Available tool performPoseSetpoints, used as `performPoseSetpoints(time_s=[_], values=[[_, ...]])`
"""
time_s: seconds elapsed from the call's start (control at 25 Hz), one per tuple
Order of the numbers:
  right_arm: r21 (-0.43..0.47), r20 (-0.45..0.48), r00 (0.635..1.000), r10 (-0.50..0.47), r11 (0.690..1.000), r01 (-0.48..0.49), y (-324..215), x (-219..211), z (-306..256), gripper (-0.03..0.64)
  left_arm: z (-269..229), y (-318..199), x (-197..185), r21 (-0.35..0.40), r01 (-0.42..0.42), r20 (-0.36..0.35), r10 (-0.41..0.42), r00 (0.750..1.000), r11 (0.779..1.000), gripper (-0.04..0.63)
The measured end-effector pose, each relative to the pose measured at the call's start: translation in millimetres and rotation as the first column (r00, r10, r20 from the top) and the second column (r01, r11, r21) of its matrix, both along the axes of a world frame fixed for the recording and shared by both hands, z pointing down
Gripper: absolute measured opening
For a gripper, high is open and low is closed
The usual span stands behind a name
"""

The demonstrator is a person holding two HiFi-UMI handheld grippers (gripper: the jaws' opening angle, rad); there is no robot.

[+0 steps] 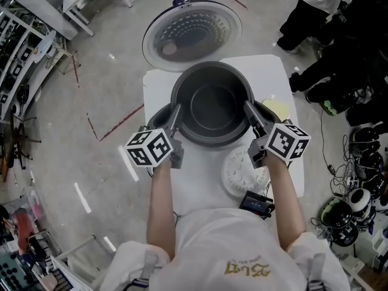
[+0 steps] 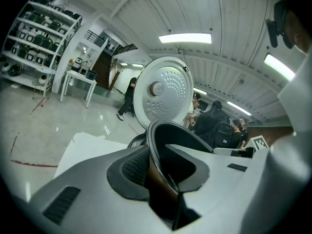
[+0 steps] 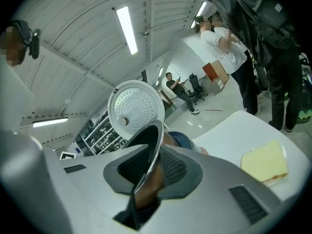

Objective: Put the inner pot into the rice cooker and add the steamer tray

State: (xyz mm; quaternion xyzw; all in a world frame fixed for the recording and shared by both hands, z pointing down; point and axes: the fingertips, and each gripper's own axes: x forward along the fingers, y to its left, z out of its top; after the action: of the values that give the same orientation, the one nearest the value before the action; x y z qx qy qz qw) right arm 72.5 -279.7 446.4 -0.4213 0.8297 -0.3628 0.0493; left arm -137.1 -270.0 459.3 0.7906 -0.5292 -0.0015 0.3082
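We hold the inner pot (image 1: 212,105) by its rim from opposite sides. The left gripper (image 1: 176,113) clamps the left edge and the right gripper (image 1: 250,111) the right, each pinching the wall between its pads. The pot hangs mouth up, centred over the rice cooker (image 1: 156,117), so the way in looks straight down. The steamer tray (image 1: 242,173) lies flat, nearest our right hand. All this is on a white table (image 1: 200,190) on a grey workshop floor.

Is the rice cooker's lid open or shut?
Open. The lid is flipped back behind the inner pot, with its dotted underside facing up.
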Motion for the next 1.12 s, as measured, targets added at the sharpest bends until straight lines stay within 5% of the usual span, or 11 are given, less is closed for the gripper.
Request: performPoseSetpoints(time_s=[0.36, 0.64, 0.88, 1.12], values=[[0.010, -0.126, 0.992, -0.018, 1.000, 0.019, -6, -1, 16, 0.101, 17, -5, 3, -0.030, -0.017, 0.146, 0.021, 0.989, 0.999, 0.130], [0.030, -0.272, 0.962, -0.034, 0.999, 0.044, -9, -3, 29, 0.120, 32, -7, 4, -0.062, -0.012, 0.231, 0.026, 0.973, 0.998, 0.140], [0.071, -0.409, 0.912, 0.016, 0.997, 0.014, -15, 5, 38, 0.106, 34, -12, 3, -0.012, 0.020, 0.344, -0.014, 0.939, 1.000, 0.150], [0.081, -0.395, 0.918, 0.041, 0.997, -0.009, -11, 9, 38, 0.141, 35, -10, 6, 0.018, 0.019, 0.385, -0.025, 0.923, 1.000, 0.198]])
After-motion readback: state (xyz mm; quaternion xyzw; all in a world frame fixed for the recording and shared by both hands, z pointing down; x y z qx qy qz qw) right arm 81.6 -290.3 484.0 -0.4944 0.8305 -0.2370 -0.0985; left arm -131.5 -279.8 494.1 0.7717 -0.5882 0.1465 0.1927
